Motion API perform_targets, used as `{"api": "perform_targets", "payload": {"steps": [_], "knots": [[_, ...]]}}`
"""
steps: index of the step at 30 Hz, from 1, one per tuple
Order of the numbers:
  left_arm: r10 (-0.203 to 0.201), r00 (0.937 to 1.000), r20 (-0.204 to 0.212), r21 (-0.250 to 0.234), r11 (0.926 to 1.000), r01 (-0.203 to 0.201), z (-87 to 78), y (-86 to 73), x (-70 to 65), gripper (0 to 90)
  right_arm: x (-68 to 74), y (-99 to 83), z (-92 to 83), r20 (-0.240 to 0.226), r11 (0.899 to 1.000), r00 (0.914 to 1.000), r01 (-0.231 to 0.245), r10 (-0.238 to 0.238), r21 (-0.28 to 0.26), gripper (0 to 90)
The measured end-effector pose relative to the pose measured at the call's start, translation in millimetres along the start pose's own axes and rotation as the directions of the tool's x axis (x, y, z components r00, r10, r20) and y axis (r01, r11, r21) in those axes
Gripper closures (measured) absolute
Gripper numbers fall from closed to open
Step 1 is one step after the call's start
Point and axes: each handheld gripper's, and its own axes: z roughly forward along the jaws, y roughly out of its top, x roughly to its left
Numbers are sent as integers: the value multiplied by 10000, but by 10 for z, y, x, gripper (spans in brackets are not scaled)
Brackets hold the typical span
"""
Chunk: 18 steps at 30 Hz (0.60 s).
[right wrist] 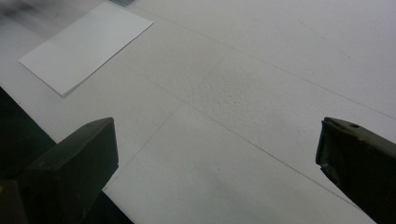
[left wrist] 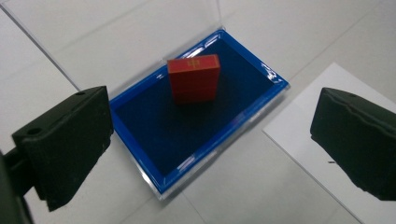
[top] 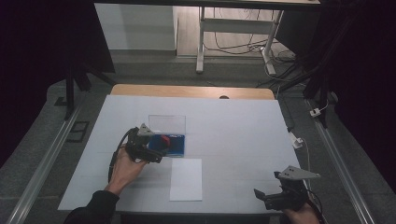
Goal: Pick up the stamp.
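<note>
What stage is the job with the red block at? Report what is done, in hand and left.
Done: the blue-lined case lies open, its clear lid up, with the red block standing inside.
In hand: the left gripper hovers open over the case, holding nothing.
Left: probably grasping the block; the white sheet beside the case lies bare. The right gripper waits open at the table's near edge.

Glossy blue plastic tray (left wrist: 140, 140), matt lining.

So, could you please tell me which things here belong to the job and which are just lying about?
In the job:
- red block
- blue case, lid open
- left claw, open, hovering over the case

Lying about:
- white sheet
- right claw, open over the bare table
</note>
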Motion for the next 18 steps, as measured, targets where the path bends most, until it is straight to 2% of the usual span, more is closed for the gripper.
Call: {"api": "perform_targets", "payload": {"steps": [5, 13, 18], "knots": [[-113, 9999, -97, 121, 9999, 114, 97, 41, 35, 1, 1, -1, 1, 0, 10000, 10000, 5, -5, -12, 0], [-40, 9997, -250, 350, 9994, 48, 261, 119, 49, 2, 3, 0, 3, -8, 10000, 10000, 12, -12, -1, 0], [244, 9989, -403, 558, 9982, -221, 355, 163, 37, 21, 5, 0, 3, -21, 10000, 10000, 32, -32, 11, 0]]}}
